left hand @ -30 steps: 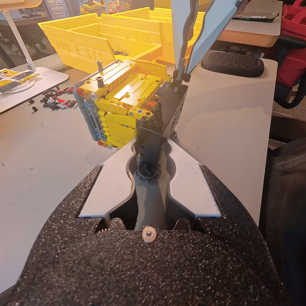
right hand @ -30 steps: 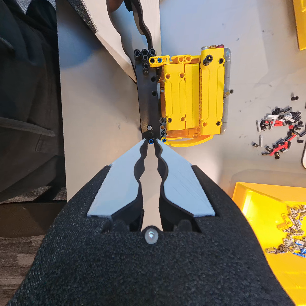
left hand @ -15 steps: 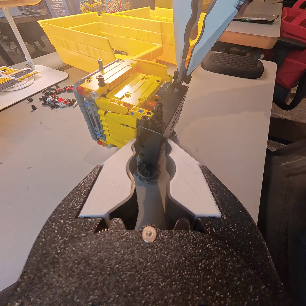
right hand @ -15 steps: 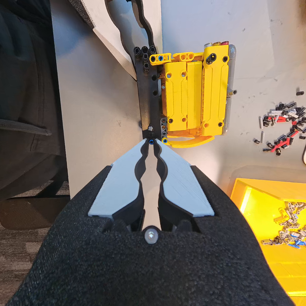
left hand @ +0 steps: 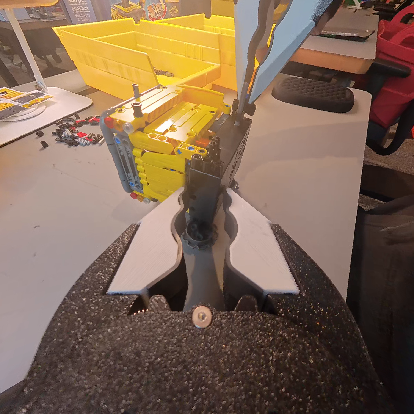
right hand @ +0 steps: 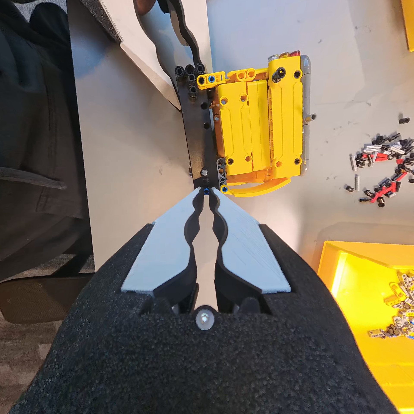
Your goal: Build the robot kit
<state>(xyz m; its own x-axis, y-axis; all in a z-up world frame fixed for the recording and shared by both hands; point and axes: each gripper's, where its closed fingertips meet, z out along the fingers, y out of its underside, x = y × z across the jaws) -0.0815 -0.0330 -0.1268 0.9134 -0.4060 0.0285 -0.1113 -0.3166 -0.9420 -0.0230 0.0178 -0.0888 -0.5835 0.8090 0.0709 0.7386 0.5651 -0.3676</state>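
A yellow and black building-brick model [left hand: 170, 139] stands on the grey table [left hand: 56, 212]. My left gripper [left hand: 203, 192] is shut on the near end of the model's black block [left hand: 235, 139], with a dark gear wheel [left hand: 198, 237] between its fingers. My right gripper [right hand: 206, 190] comes down from above and is shut on a thin grey axle [left hand: 242, 100] that stands in the far end of the black block. The right wrist view shows the model [right hand: 257, 125] from above, the black block [right hand: 199, 125] on its left side and the left gripper [right hand: 177, 67] at its far end.
Yellow bins [left hand: 134, 56] stand behind the model; one [right hand: 369, 291] holds small parts. Loose black, red and grey pieces [left hand: 74, 134] [right hand: 385, 161] lie to the left. A white lamp base [left hand: 33, 105] is at far left. The table edge [left hand: 358, 179] is close on the right. The tips of one gripper are about 10 centimetres away from the tips of the other.
Both grippers keep their hold. The model and the grippers have shifted only slightly.
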